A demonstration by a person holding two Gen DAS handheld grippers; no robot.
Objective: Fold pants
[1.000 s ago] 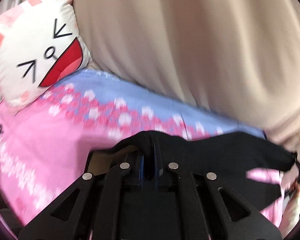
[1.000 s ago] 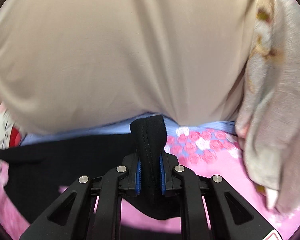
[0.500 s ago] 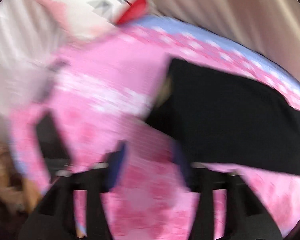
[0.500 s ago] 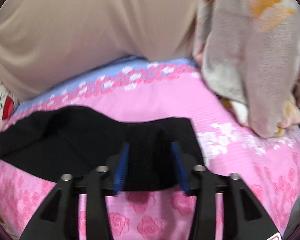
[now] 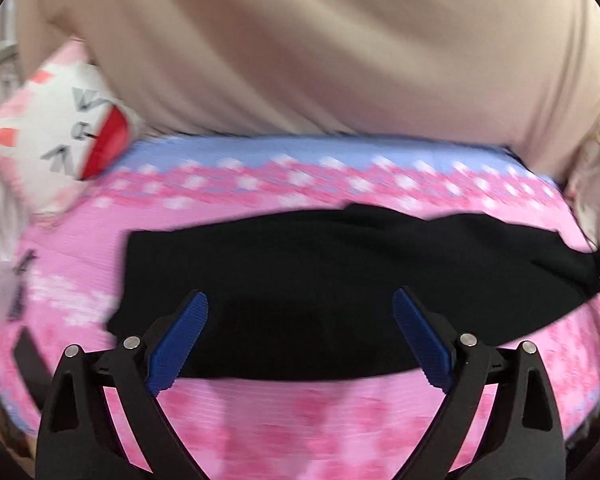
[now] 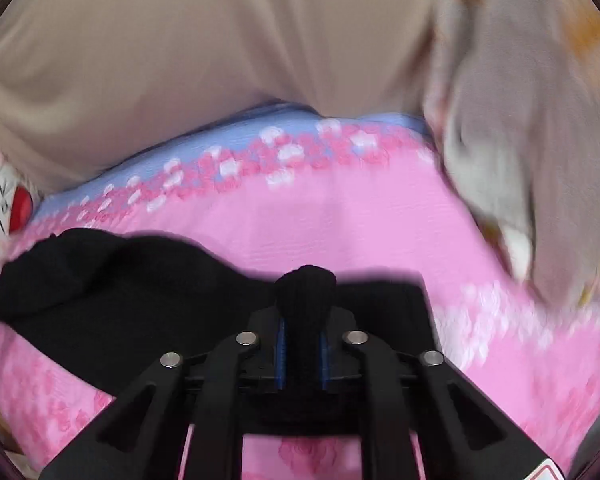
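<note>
The black pants (image 5: 340,280) lie folded in a long band across the pink flowered bedsheet (image 5: 300,420). My left gripper (image 5: 300,320) is open, its blue pads (image 5: 180,340) spread wide just above the near edge of the pants, holding nothing. In the right wrist view the pants (image 6: 120,288) stretch to the left. My right gripper (image 6: 302,344) is shut on a bunched fold of the pants (image 6: 306,284) at their right end.
A white cat-face pillow (image 5: 60,136) sits at the back left of the bed. A beige curtain (image 5: 320,48) hangs behind the bed. A grey flowered blanket (image 6: 532,140) is heaped at the right. A dark object (image 5: 24,280) lies at the left edge.
My left gripper let go of the pants, swung away left, and now hovers open over them. My right gripper opened half a second ago and has shut again on the fabric.
</note>
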